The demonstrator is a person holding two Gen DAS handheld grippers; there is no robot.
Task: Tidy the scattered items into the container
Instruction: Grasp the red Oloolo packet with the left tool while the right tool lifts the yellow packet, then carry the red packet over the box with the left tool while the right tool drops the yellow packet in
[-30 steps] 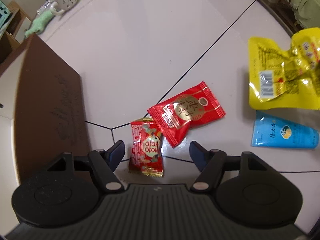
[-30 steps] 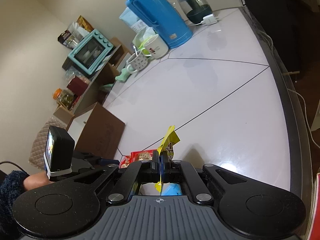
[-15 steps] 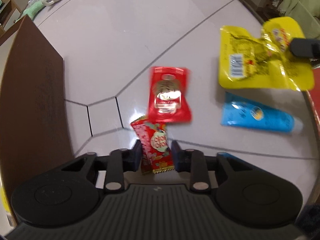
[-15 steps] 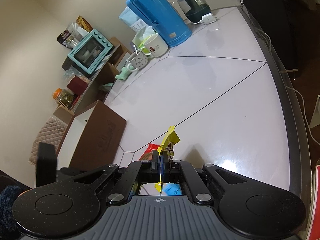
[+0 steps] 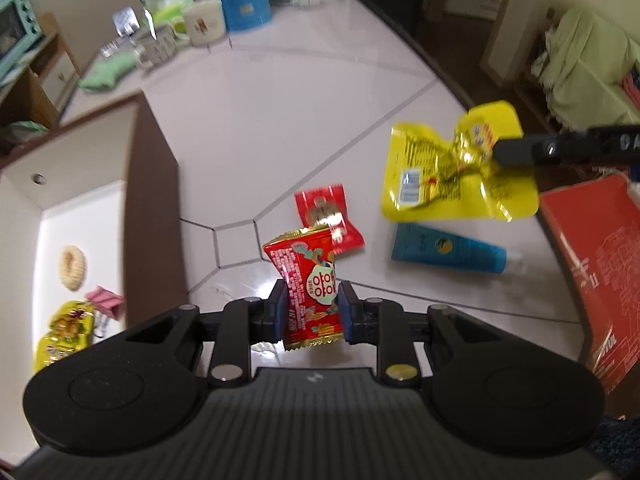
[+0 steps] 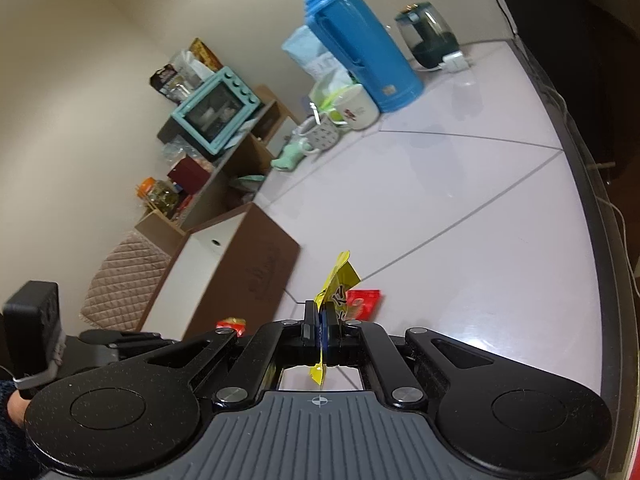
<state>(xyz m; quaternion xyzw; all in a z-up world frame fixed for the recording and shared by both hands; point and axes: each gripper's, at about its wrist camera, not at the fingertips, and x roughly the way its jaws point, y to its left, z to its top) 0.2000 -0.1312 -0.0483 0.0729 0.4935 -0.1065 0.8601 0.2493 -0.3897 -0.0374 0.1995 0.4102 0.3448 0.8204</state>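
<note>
While the right tongs still pinch the yellow pouch, the left tongs have lifted the red snack packet.

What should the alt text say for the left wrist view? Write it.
The left gripper pinches a red candy packet above the white table, while the right gripper holds a yellow pouch. A brown box stands left; a blue tube lies right.

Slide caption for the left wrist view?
Left tool grips red candy packet beside brown box; right tool lifts yellow pouch.
</note>
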